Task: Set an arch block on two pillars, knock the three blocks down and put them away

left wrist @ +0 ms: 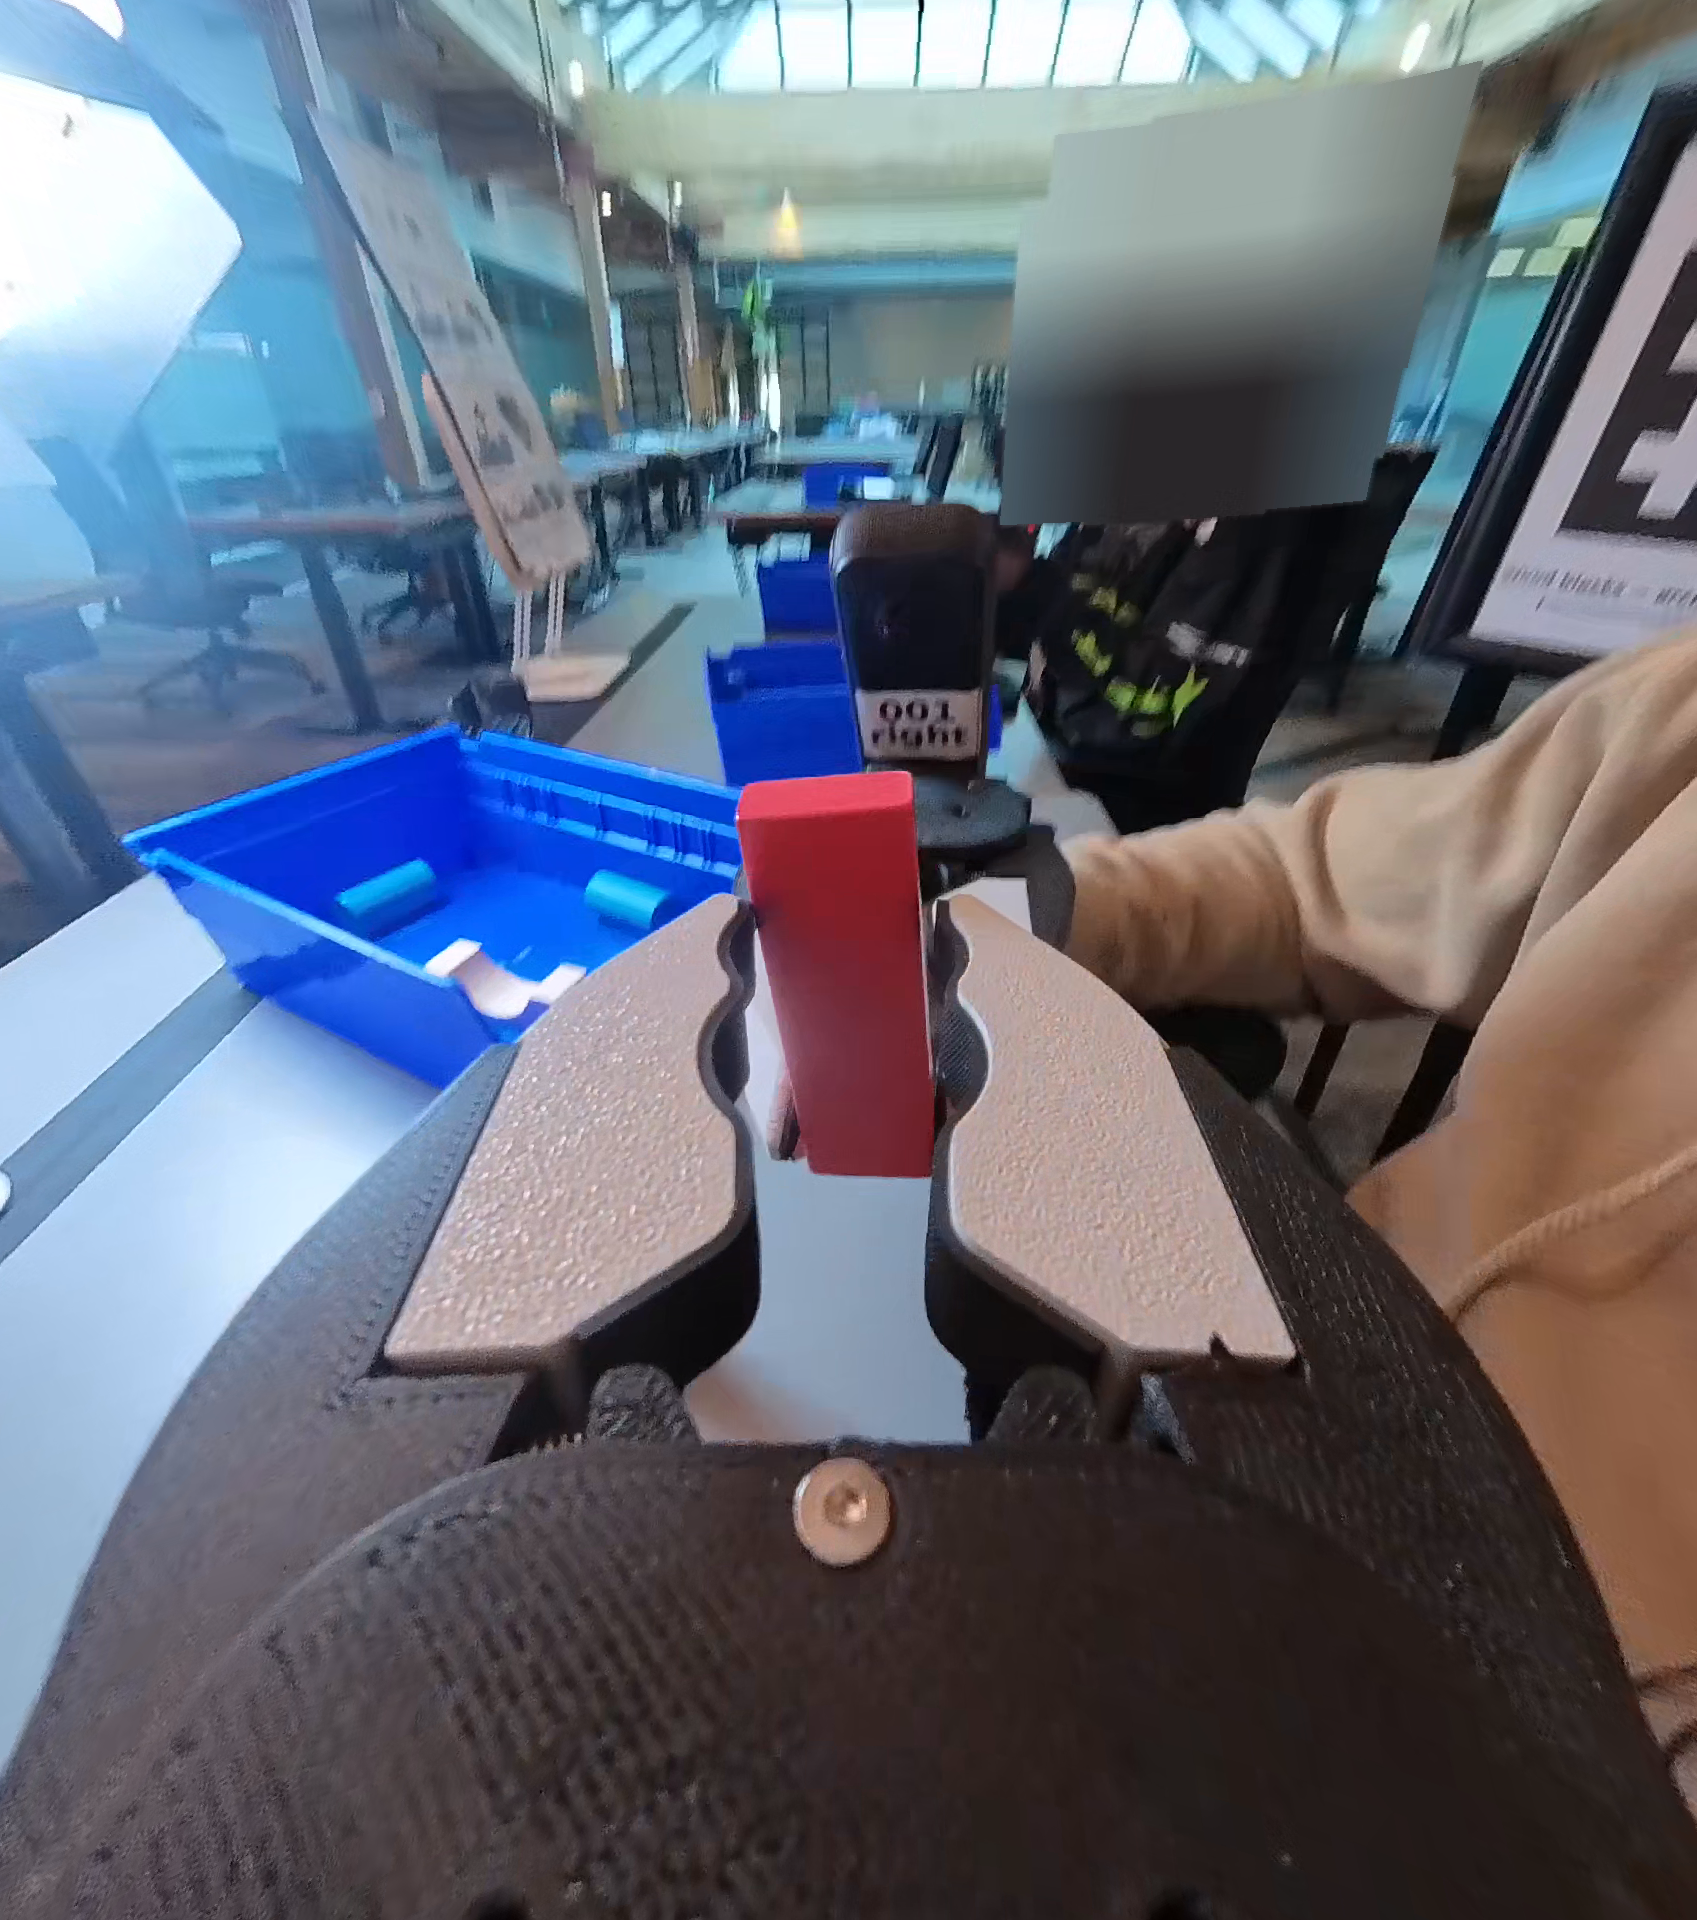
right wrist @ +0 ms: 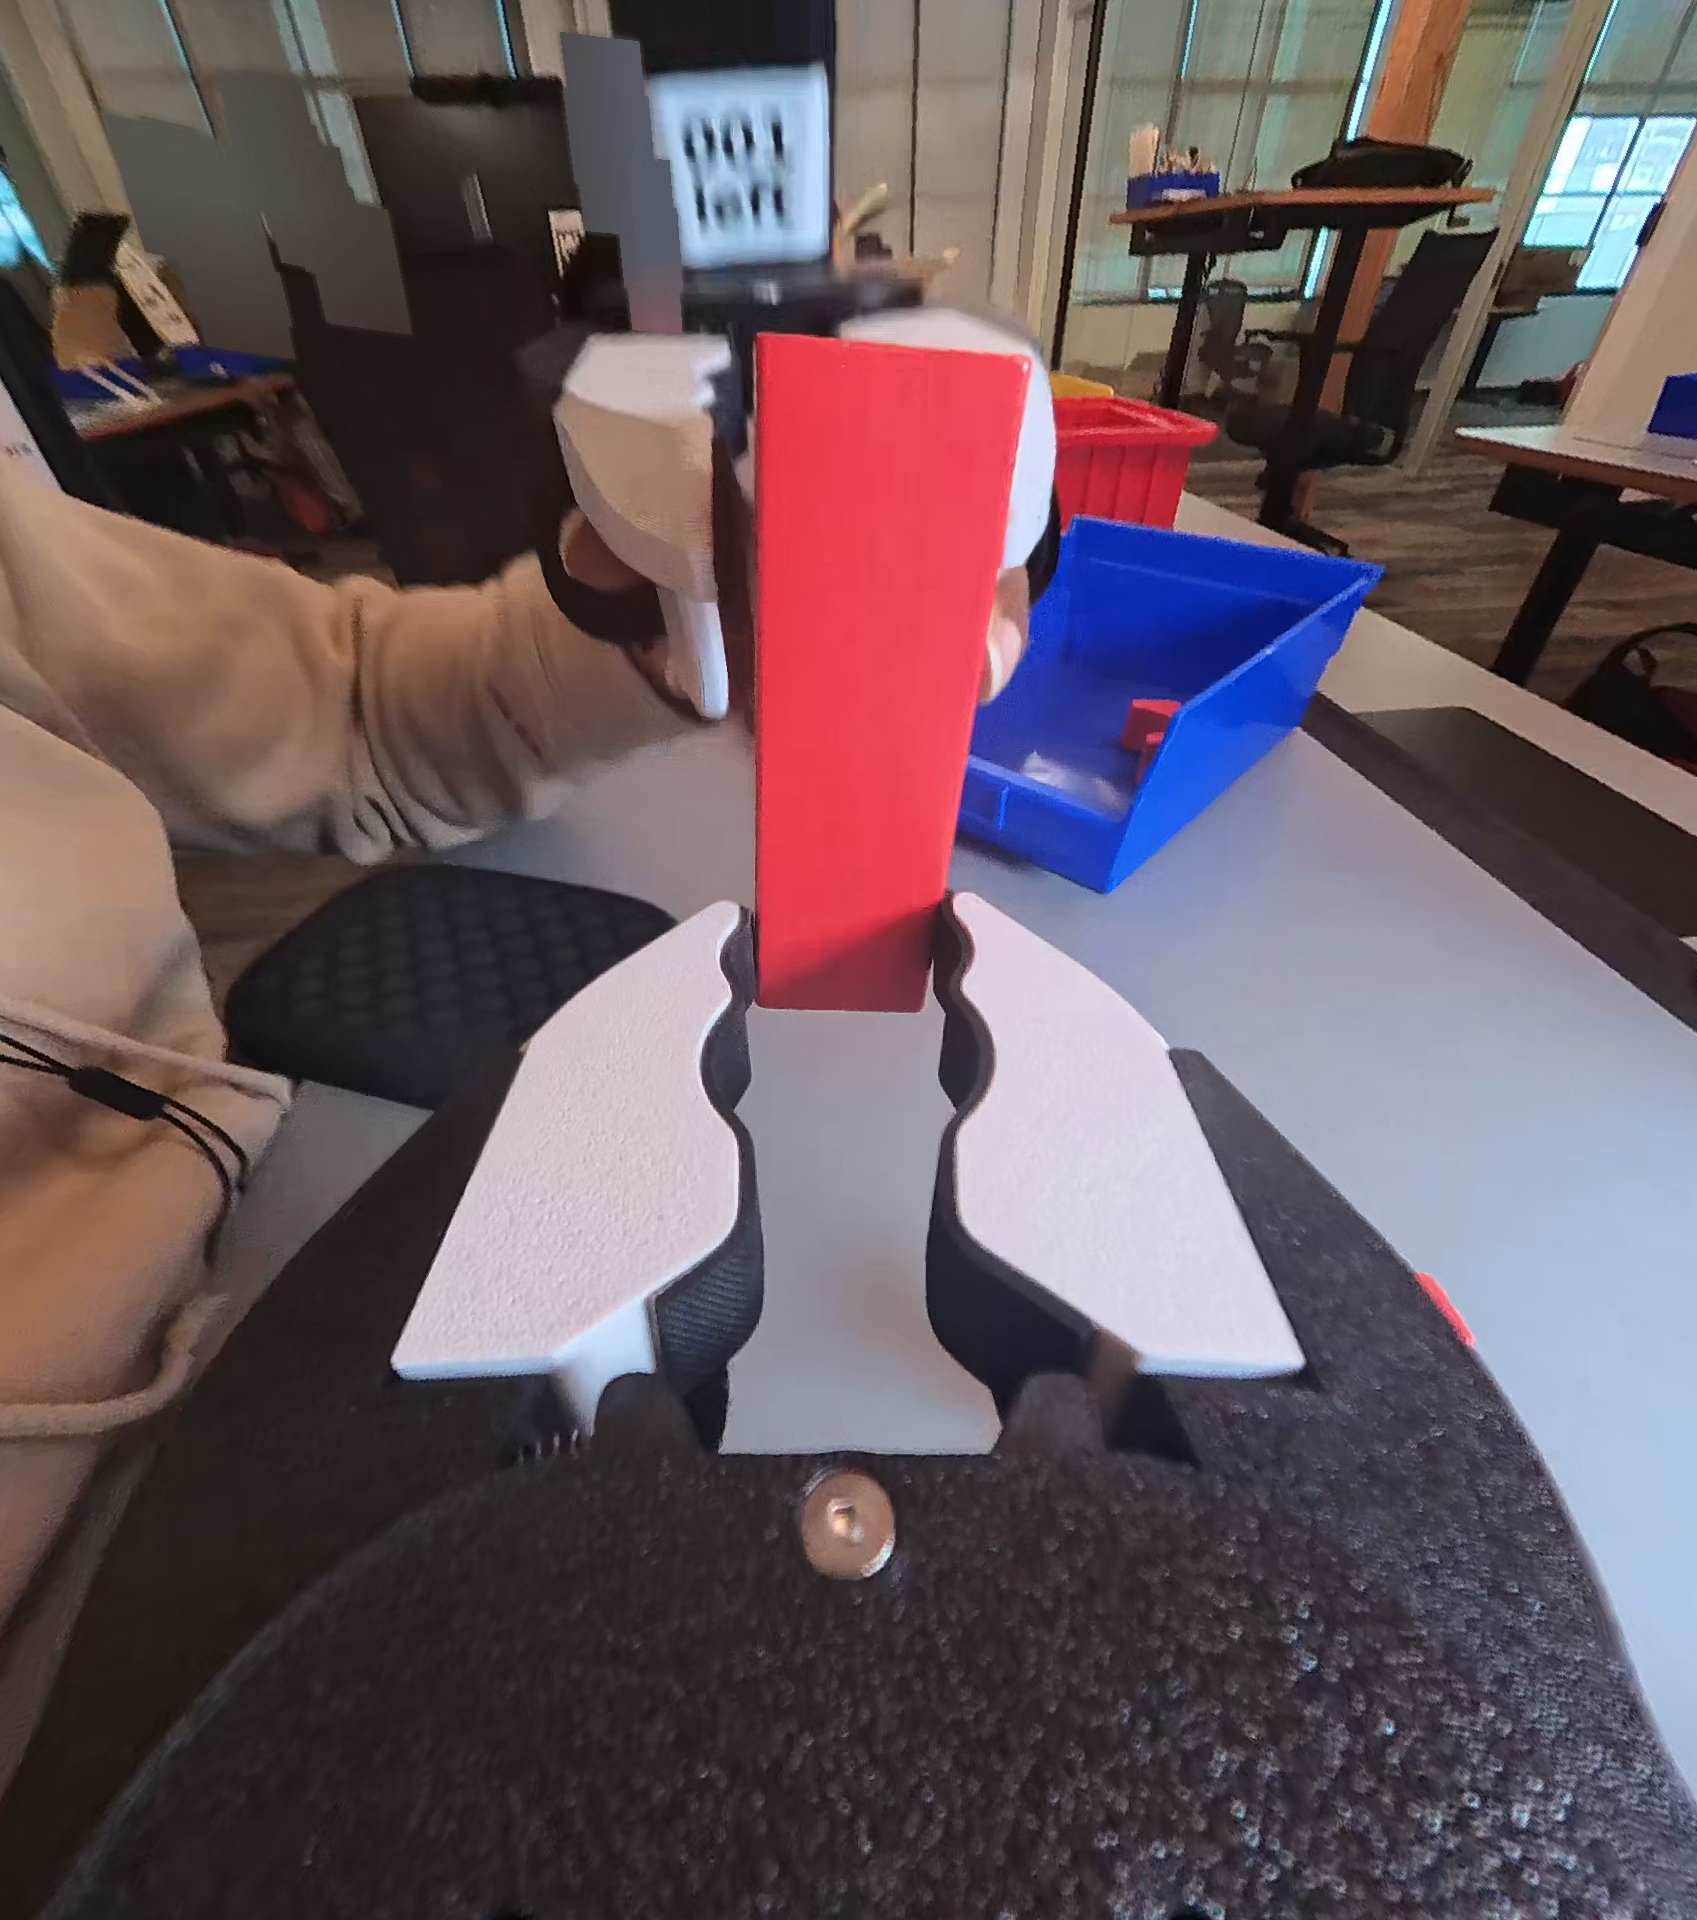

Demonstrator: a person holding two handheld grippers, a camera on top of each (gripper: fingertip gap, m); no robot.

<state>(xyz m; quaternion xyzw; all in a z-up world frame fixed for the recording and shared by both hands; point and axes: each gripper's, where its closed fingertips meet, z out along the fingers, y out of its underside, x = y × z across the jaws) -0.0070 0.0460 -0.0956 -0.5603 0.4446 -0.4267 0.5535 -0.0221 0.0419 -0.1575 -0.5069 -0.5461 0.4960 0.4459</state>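
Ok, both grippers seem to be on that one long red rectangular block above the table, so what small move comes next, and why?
Probably open one gripper, likeliest the right gripper, which only pinches the end of the long red rectangular block. The left gripper grips it farther along, between its fingers, and could then carry it alone towards the blue plastic bin nearby on the grey table.

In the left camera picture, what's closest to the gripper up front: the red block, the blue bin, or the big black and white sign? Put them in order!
1. Red block: right between the fingers of the left hand-held gripper, so nearest.
2. Blue bin: on the table, ahead and to the left.
3. Black and white sign: standing far back on the right, farthest.
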